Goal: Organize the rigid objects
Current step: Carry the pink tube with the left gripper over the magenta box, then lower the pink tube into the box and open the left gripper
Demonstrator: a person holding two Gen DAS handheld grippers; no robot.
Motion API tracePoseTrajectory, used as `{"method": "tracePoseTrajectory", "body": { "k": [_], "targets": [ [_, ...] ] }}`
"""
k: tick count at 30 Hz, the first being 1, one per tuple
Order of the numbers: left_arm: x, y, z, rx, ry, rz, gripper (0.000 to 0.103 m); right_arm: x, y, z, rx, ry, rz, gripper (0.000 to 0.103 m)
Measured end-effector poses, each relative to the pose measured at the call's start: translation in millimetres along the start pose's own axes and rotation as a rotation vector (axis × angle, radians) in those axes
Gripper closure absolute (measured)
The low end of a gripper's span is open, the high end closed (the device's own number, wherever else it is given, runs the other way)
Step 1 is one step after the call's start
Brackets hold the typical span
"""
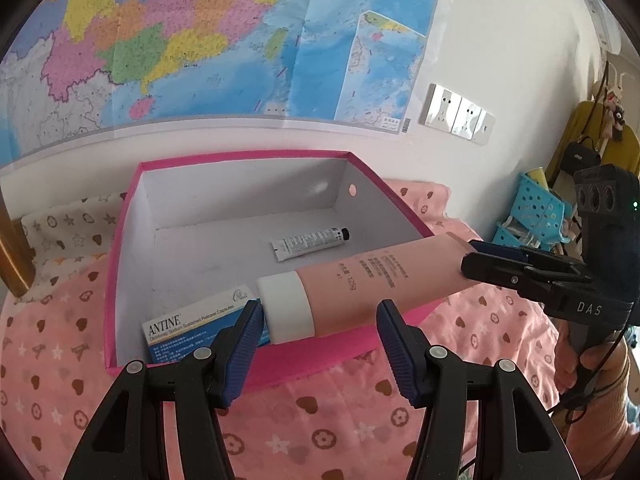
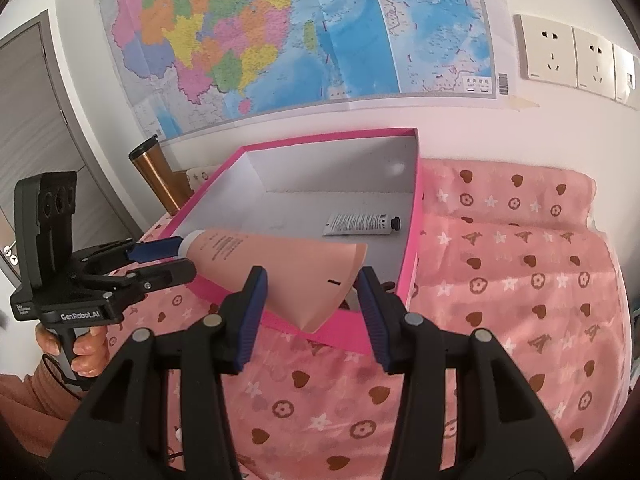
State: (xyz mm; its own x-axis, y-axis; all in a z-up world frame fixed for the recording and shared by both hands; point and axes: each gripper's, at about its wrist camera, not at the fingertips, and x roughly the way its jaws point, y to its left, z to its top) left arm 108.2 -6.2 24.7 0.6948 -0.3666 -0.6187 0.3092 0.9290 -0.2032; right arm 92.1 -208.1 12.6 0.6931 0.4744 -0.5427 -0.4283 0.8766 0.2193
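A pink tube (image 1: 372,284) with a white cap hangs over the near rim of a pink box (image 1: 248,368) with a white inside. My left gripper (image 1: 318,344) is around the cap end, its jaws open. My right gripper (image 2: 310,304) stands around the tube's flat crimped end (image 2: 320,284); in the left wrist view its fingers (image 1: 492,264) pinch that end. In the box lie a small white tube with a black cap (image 1: 310,243) and a blue-white ANTINE carton (image 1: 192,328). The box also shows in the right wrist view (image 2: 412,248).
The box sits on a pink patterned cloth (image 2: 500,300). A map (image 1: 224,40) and wall sockets (image 2: 576,56) are on the wall behind. A copper-coloured cup (image 2: 154,176) stands left of the box. Blue baskets (image 1: 536,208) are at the far right.
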Motion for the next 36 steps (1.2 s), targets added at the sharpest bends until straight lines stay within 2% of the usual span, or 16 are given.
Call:
{"method": "tracePoseTrajectory", "body": {
  "k": [36],
  "targets": [
    [45.5, 8.0, 12.3, -0.015, 0.070, 0.045, 0.044, 39.5, -24.4, 16.9, 0.002, 0.061, -0.062, 0.053]
  ]
}}
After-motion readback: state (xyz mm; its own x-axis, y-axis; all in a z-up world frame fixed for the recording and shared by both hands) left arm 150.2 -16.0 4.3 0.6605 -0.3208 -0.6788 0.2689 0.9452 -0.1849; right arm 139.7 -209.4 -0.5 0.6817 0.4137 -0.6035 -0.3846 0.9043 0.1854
